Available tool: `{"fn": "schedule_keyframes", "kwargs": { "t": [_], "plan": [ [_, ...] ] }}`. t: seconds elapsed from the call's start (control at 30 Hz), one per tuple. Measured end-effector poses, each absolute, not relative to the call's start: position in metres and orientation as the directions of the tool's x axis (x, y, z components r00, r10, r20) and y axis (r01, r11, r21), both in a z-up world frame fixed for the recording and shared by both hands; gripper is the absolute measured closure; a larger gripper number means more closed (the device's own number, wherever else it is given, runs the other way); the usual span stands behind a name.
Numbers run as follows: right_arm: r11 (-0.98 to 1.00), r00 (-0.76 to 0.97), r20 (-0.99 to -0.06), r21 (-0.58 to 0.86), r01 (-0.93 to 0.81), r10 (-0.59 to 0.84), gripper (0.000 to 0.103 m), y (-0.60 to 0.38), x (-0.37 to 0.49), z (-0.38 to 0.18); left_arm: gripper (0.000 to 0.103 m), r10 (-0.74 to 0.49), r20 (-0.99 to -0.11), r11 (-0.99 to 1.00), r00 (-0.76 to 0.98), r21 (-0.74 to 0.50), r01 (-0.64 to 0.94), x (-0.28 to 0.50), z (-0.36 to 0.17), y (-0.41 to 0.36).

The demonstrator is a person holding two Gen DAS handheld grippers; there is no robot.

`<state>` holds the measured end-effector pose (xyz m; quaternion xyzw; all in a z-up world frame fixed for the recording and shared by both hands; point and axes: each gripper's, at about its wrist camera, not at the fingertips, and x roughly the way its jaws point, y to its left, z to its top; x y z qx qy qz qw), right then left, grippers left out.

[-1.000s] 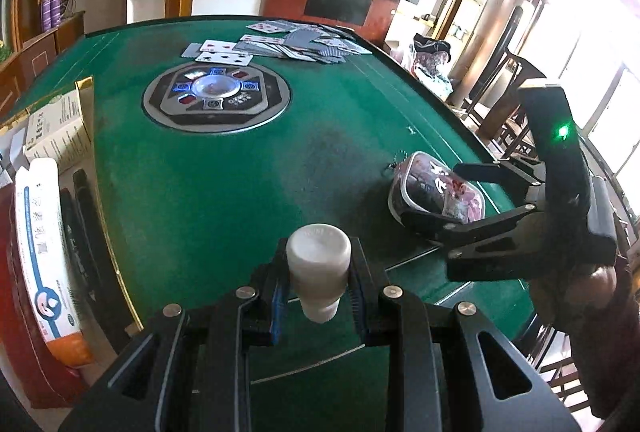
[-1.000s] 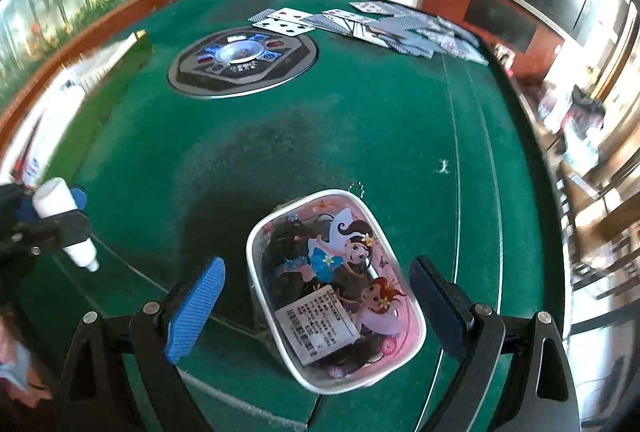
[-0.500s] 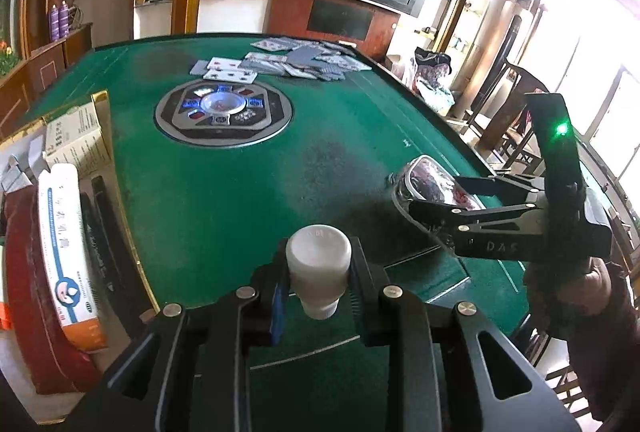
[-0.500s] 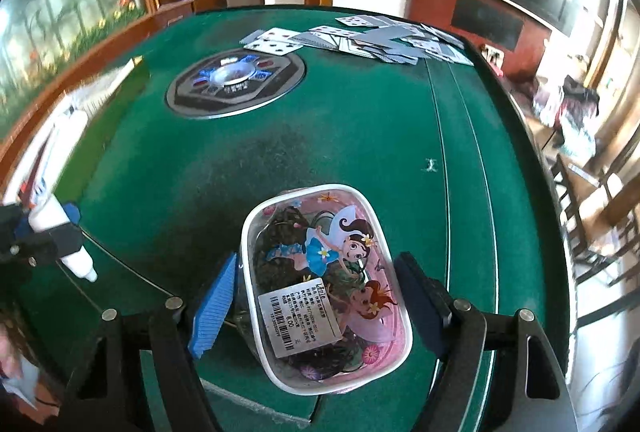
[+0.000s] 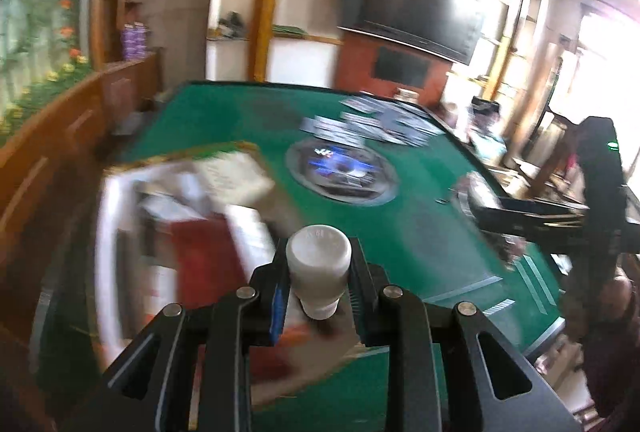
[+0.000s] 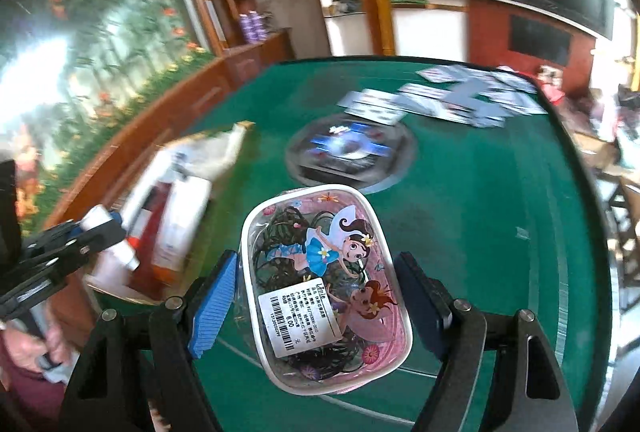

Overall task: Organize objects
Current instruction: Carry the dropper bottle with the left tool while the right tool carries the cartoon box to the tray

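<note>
A small white bottle (image 5: 318,272) stands upright between the pads of my left gripper (image 5: 318,290), which is shut on it above the table's left edge. The same bottle (image 6: 114,246) and left gripper (image 6: 100,232) show at the left of the right wrist view. A clear pink pouch (image 6: 316,252) printed with cartoon fairies and full of dark hair ties is clamped by its sides in my right gripper (image 6: 318,302), held above the green felt (image 6: 460,211). In the left wrist view the right gripper (image 5: 520,220) is at the right, with the pouch (image 5: 474,191) blurred at its tip.
A white tray (image 5: 106,232) holding red and white boxes and a leaflet sits off the table's left edge. A round control panel (image 6: 348,151) lies mid-table and several playing cards (image 6: 460,95) are spread behind it. A hand (image 6: 40,344) grips the left tool.
The right gripper closed on the pouch and lifted it off the felt. Both grippers rose and swung left, bringing the tray of boxes under the left gripper and its bottle.
</note>
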<state>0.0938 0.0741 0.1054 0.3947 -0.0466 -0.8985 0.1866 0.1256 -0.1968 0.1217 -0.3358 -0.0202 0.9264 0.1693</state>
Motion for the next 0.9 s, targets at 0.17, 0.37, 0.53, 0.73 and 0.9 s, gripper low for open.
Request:
{"fn": "schedule_keyframes", "kwargs": {
  "t": [0.17, 0.37, 0.53, 0.73, 0.9],
  "plan": [
    [-0.867, -0.548, -0.674, 0.344, 0.361, -0.495, 0.020, 0.032, 0.073, 0.114, 0.078, 0.214, -0.640, -0.976, -0.738, -0.112, -0.186, 0.092, 0.120, -0.250],
    [-0.843, -0.490, -0.693, 0.360, 0.400, -0.529, 0.020, -0.023, 0.051, 0.109, 0.078, 0.127, -0.697, -0.992, -0.705, -0.075, -0.105, 0.041, 0.094, -0.285],
    [-0.816, -0.427, -0.711, 0.379, 0.436, -0.558, 0.020, -0.064, 0.043, 0.096, 0.078, 0.135, -0.753, -0.990, -0.644, -0.127, -0.060, 0.000, 0.069, -0.311],
    [-0.777, -0.342, -0.735, 0.390, 0.494, -0.586, 0.020, -0.111, 0.046, 0.079, 0.078, 0.170, -0.794, -0.982, -0.584, -0.186, -0.032, -0.029, 0.048, -0.323],
    [-0.733, -0.263, -0.748, 0.404, 0.548, -0.609, 0.020, -0.150, 0.052, 0.064, 0.078, 0.175, -0.802, -0.981, -0.571, -0.193, -0.031, -0.042, 0.041, -0.324]
  ]
}}
